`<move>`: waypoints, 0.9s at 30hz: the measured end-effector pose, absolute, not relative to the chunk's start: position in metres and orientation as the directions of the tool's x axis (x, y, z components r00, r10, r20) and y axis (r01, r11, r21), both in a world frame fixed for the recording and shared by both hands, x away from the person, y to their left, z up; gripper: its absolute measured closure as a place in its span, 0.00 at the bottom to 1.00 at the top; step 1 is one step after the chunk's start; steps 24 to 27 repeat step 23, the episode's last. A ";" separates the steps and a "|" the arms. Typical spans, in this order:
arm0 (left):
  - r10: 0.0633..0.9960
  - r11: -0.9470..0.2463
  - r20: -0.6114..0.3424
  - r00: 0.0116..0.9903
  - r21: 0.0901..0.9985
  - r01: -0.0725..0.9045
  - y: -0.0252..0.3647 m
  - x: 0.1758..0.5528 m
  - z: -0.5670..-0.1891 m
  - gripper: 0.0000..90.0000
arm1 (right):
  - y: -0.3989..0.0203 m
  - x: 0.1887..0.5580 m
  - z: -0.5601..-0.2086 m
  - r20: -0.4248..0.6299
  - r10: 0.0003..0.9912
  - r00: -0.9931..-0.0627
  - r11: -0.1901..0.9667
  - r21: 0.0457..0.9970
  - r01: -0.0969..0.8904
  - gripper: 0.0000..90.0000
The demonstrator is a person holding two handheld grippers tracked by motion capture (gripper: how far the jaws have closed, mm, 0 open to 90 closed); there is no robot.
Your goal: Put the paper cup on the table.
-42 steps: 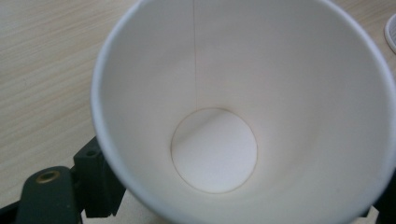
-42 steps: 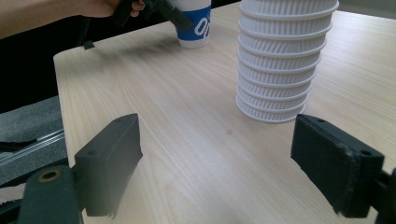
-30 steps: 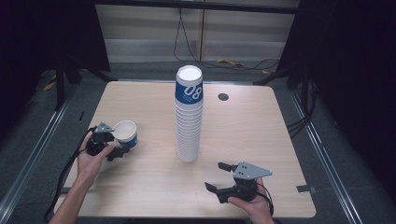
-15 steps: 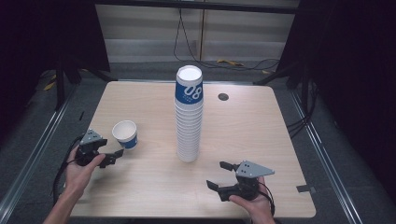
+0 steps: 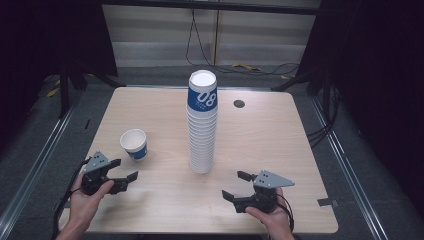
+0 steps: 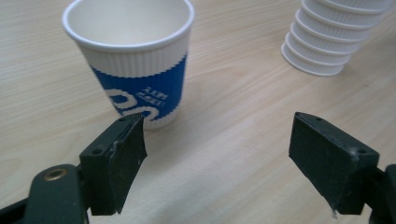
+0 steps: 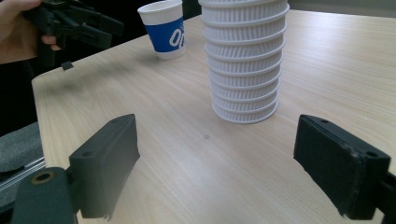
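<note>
A single white-and-blue paper cup stands upright on the wooden table at the left. A tall stack of the same cups rises in the middle. My left gripper is open, low near the front left edge, a short way back from the single cup and apart from it. Near the front edge my right gripper is open and holds nothing, facing the stack's base. The left gripper also appears far off in the right gripper view.
A small dark round grommet sits in the tabletop behind the stack at the right. Dark floor and metal rails flank the table. Cables lie on the floor beyond the far edge.
My left gripper let go of the single cup and pulled back toward the front left edge. The cup stays standing on the table. The right gripper has hardly moved.
</note>
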State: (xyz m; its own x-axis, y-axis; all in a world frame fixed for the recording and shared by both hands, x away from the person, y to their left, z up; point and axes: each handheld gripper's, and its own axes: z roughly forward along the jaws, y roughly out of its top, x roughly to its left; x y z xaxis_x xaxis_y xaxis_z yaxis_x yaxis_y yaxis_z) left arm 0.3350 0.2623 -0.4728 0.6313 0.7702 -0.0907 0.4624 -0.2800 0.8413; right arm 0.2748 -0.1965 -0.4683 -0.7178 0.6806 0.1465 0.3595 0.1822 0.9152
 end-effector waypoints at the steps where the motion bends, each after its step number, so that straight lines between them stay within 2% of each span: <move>1: 0.772 -0.267 -0.098 0.628 0.847 0.460 0.259 0.331 -0.473 0.20 | -0.197 0.275 -0.468 0.143 0.684 -0.715 0.184 0.915 0.359 0.15; 9: 0.729 -0.250 -0.119 0.675 0.871 0.423 0.229 0.309 -0.470 0.20 | -0.199 0.274 -0.468 0.129 0.699 -0.704 0.186 0.917 0.353 0.15; 14: 0.701 -0.235 -0.168 0.693 0.863 0.448 0.214 0.300 -0.476 0.20 | -0.199 0.273 -0.469 0.131 0.700 -0.702 0.186 0.916 0.356 0.15; 18: 0.655 -0.273 -0.167 0.737 0.857 0.437 0.199 0.298 -0.486 0.20 | -0.197 0.274 -0.472 0.125 0.702 -0.701 0.196 0.913 0.358 0.15; 22: 0.605 -0.278 -0.201 0.770 0.853 0.441 0.194 0.300 -0.496 0.20 | -0.195 0.275 -0.475 0.127 0.710 -0.693 0.198 0.908 0.370 0.15; 27: 0.600 -0.289 -0.199 0.774 0.849 0.442 0.195 0.299 -0.498 0.20 | -0.195 0.275 -0.475 0.125 0.713 -0.690 0.201 0.906 0.372 0.16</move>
